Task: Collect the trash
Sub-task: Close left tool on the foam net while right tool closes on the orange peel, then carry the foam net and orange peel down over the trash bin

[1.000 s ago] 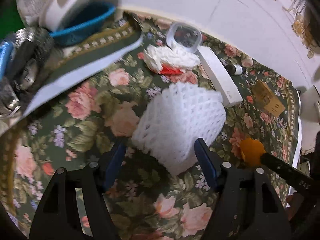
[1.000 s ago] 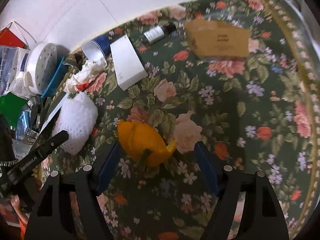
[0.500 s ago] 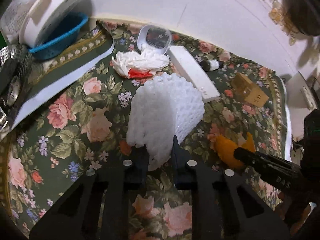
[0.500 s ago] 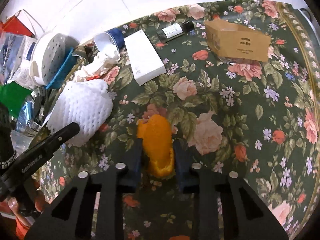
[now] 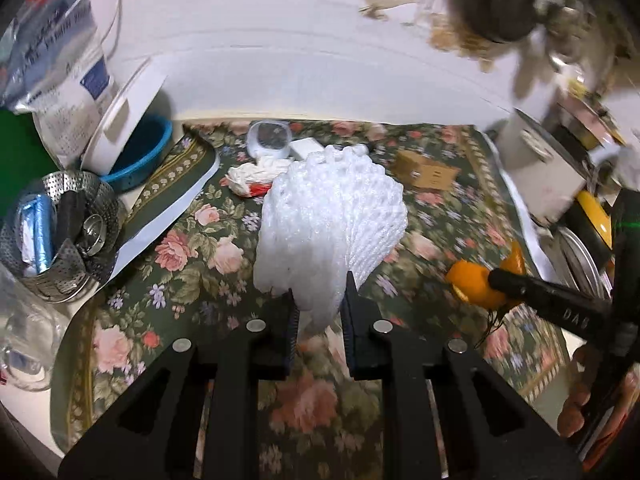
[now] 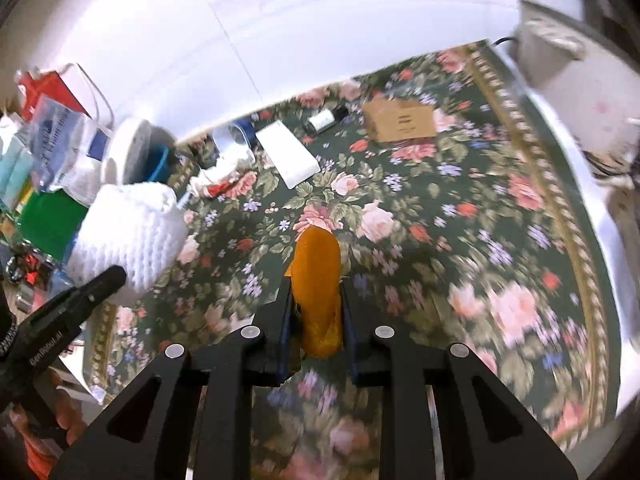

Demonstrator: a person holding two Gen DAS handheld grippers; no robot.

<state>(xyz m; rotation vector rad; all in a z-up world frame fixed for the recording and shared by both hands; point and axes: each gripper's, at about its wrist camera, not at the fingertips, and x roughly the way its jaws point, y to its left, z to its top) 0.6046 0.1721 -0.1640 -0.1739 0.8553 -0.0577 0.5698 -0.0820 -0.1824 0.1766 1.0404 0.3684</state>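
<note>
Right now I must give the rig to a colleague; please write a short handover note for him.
Left tongs: shut on the white foam net, lifted above the floral tablecloth.
Right tongs: shut on the orange peel, also off the cloth.
Done: both pieces are gripped.
Left: drop both in a bin, which is not in view; then collect the crumpled tissue by the clear cup.

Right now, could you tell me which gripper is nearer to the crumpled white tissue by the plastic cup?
Left. The left gripper, shut on the white foam fruit net, sits just in front of the crumpled tissue. The right gripper, holding the orange peel, is farther out.
</note>
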